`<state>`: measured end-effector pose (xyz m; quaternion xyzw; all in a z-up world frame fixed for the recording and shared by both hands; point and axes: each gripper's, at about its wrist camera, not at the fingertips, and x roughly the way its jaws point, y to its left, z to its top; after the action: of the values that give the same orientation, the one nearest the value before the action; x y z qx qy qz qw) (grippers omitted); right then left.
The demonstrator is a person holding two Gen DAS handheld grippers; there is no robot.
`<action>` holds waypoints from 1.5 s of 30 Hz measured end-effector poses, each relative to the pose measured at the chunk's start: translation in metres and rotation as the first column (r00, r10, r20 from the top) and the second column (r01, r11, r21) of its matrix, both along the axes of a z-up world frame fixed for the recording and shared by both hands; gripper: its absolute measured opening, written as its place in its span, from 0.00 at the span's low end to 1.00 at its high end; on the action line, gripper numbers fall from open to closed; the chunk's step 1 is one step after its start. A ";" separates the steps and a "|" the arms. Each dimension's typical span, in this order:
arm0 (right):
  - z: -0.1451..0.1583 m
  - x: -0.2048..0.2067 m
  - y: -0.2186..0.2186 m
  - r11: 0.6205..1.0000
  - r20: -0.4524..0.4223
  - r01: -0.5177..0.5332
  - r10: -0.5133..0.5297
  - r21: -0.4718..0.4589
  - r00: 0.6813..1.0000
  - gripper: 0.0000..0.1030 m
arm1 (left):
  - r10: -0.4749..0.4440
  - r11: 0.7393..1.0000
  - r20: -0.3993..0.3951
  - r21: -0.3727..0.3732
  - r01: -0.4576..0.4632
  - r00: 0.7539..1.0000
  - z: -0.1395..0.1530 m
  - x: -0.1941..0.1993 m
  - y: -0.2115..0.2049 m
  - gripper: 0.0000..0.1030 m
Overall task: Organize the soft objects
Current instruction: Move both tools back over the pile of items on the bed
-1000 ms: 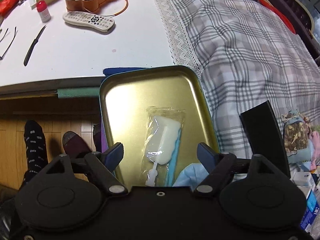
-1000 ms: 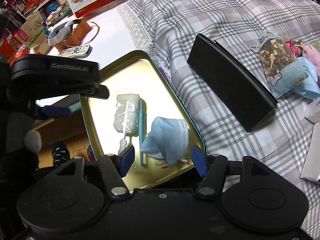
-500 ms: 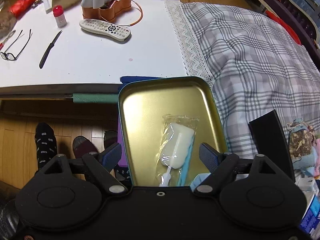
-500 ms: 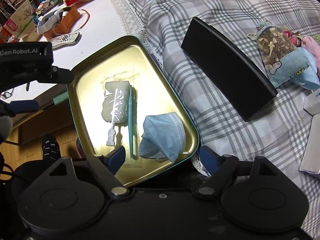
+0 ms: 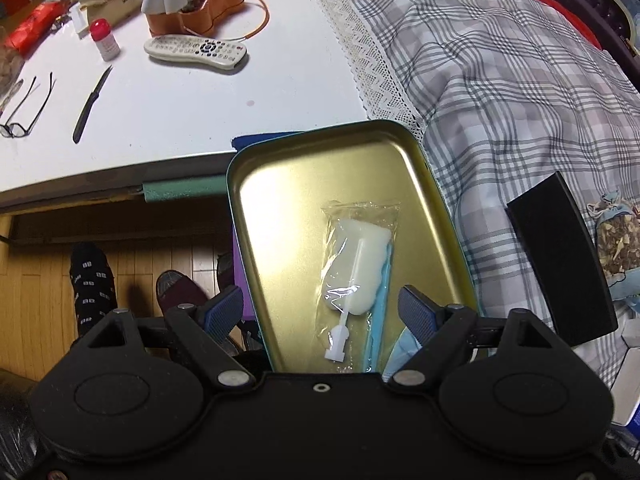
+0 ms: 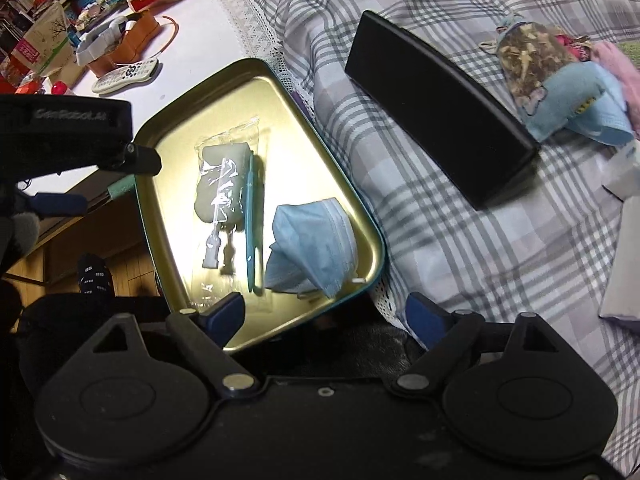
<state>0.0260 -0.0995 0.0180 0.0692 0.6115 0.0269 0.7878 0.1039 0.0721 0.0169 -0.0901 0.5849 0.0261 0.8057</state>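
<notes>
Gold-lined teal metal tin [image 6: 362, 216] already holds a crumpled blue face mask [image 6: 312, 248] and a bagged white sponge swab [image 5: 360, 268]. Both grippers — left gripper [image 5: 322, 310], right gripper [image 6: 324, 316] — hang wide and empty. Next, reach steadily for the blue cloth pouch [image 6: 560, 100] on the plaid bedcover [image 6: 440, 240], pinching a fold.

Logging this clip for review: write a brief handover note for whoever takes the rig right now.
Left gripper: open, empty, over the gold metal tin tray.
Right gripper: open, empty, at the tray's near edge.
Done: folded blue face mask and clear-wrapped white sponge swab lie in the tray.
Left: dried-flower sachet, light blue cloth and pink cloth still on the plaid bedding.
</notes>
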 end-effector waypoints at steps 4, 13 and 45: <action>0.011 -0.016 -0.013 1.000 0.051 0.003 -0.002 -0.012 0.999 0.99 | -0.019 1.000 0.019 0.002 0.019 1.000 0.001 -0.002 -0.007 0.80; 0.053 -0.043 -0.051 0.997 0.185 0.039 -0.027 -0.063 0.982 0.99 | -0.077 0.997 0.074 -0.017 0.078 0.994 0.008 -0.008 -0.019 0.88; 0.032 -0.033 -0.330 0.894 0.249 0.370 -0.309 -0.255 0.918 0.99 | -0.196 0.980 0.008 0.033 0.196 0.981 -0.006 -0.011 -0.053 0.89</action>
<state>-0.0072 -0.4298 0.0502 0.0534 0.5039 -0.1967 0.8394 0.0927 0.0189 0.0105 -0.0194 0.5859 -0.0446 0.8090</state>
